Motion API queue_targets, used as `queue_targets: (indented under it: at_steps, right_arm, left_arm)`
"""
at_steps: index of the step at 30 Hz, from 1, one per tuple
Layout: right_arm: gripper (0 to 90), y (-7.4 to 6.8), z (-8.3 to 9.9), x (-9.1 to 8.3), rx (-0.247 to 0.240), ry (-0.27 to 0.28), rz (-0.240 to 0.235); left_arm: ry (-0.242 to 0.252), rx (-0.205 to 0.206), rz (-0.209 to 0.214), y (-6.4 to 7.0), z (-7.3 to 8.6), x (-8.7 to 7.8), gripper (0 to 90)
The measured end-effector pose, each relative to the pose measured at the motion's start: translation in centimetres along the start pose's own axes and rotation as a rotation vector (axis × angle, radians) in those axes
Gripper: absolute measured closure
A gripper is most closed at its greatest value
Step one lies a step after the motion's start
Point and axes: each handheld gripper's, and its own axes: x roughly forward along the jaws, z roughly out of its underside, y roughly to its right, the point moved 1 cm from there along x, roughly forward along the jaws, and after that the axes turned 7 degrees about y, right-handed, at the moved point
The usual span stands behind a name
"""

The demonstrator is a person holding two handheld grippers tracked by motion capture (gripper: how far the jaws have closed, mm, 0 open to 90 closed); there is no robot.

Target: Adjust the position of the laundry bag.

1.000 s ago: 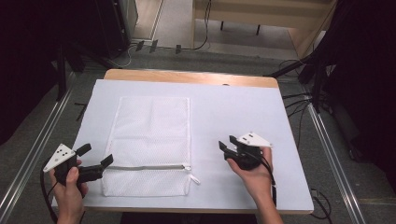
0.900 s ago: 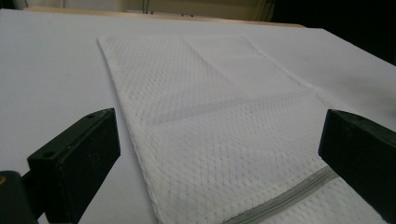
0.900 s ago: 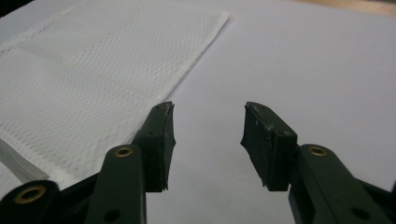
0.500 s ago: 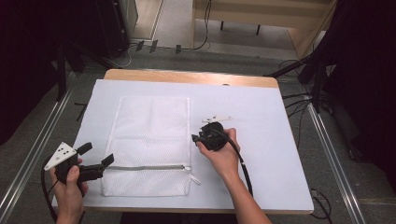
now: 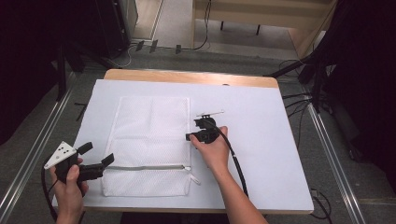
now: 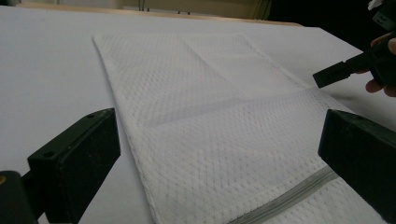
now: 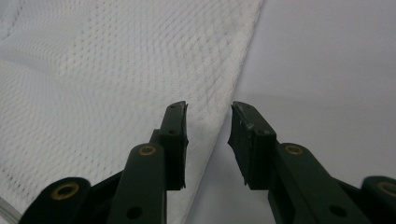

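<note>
A white mesh laundry bag (image 5: 149, 140) lies flat on the white table cover, with its grey zipper (image 5: 144, 167) running along the near end. My left gripper (image 5: 99, 154) is held at the bag's near left corner, just above the zipper end, jaws wide open. In the left gripper view the bag (image 6: 210, 107) spreads out between its jaws (image 6: 219, 140), which hold nothing. My right gripper (image 5: 191, 130) sits at the bag's right edge, open by a narrow gap. In the right gripper view its jaws (image 7: 208, 116) straddle the edge of the bag (image 7: 116, 79) without clamping it.
The white cover (image 5: 261, 140) leaves a strip of the wooden tabletop (image 5: 187, 76) bare at the far edge. Metal rails (image 5: 334, 154) run along both sides of the table. Cables (image 5: 154, 46) lie on the floor beyond it. The right gripper's cable (image 5: 236, 163) trails across the cover.
My right gripper has travelled left from the open right side of the table to the bag's right edge. The left gripper has stayed where it was.
</note>
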Motion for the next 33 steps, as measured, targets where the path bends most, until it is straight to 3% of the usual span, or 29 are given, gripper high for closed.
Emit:
queue_targets:
  at_steps: [6, 16, 23, 24, 28, 33]
  right_arm:
    - [67.9, 0.3, -0.1, 0.6, 0.045, -0.041, -0.002]
    - [69.9, 0.4, -0.2, 0.9, 0.082, -0.057, -0.03]
    - [74.6, -0.2, -0.2, 1.2, 0.046, -0.061, -0.006]
    - [78.8, -0.6, -0.2, 1.3, 0.017, -0.066, 0.023]
    - [90.0, -0.9, -0.1, 1.5, -0.017, -0.067, 0.04]
    - [90.0, -0.9, -0.1, 1.0, -0.035, -0.054, 0.038]
  left_arm:
    - [-0.002, -0.004, 0.0, 0.0, 0.0, 0.1, 0.0]
    - [-0.012, -0.008, 0.004, 0.0, 0.1, 0.3, 0.0]
    - [-0.01, -0.011, 0.006, 0.1, 0.1, 0.4, 0.0]
    - [-0.008, -0.012, 0.006, 0.1, 0.1, 0.4, 0.0]
    - [-0.008, -0.016, 0.005, 0.0, 0.1, 0.3, 0.0]
    - [0.0, -0.022, 0.007, -0.1, 0.1, 0.3, 0.0]
